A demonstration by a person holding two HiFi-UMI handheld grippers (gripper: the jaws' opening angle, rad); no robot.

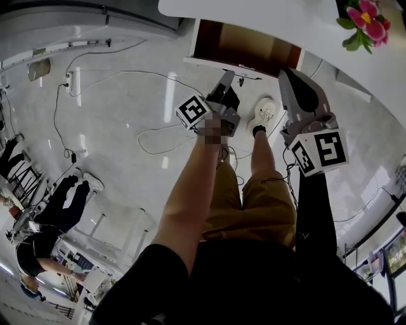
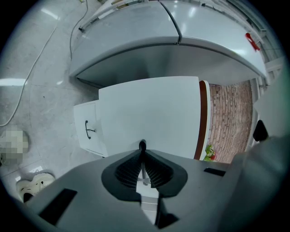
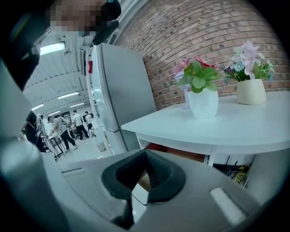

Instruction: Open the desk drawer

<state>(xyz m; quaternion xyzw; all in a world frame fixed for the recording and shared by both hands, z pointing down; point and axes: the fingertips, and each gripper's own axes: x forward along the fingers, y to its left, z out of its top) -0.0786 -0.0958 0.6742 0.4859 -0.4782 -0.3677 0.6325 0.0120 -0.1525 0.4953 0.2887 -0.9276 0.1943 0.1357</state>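
Note:
The desk drawer [image 1: 244,46] stands pulled out from under the white desk top [image 1: 273,16], its brown inside showing. My left gripper [image 1: 227,77] reaches to the drawer's white front [image 2: 149,113] and is shut [image 2: 142,152] on the thin black handle [image 2: 142,145], whose tip sticks out past the pads. My right gripper [image 1: 285,71] hangs to the right of the drawer, apart from it. Its jaws [image 3: 146,154] meet at the tips with nothing held, and it faces the desk edge [image 3: 217,131].
Two flower pots [image 3: 203,102] [image 3: 250,90] stand on the desk before a brick wall. A grey fridge [image 3: 122,90] is beside it. A lower white door with a black handle [image 2: 88,129] sits below the drawer. Cables [image 1: 158,136] cross the floor, my shoe [image 1: 263,113] is near the desk, and people [image 1: 57,209] stand far left.

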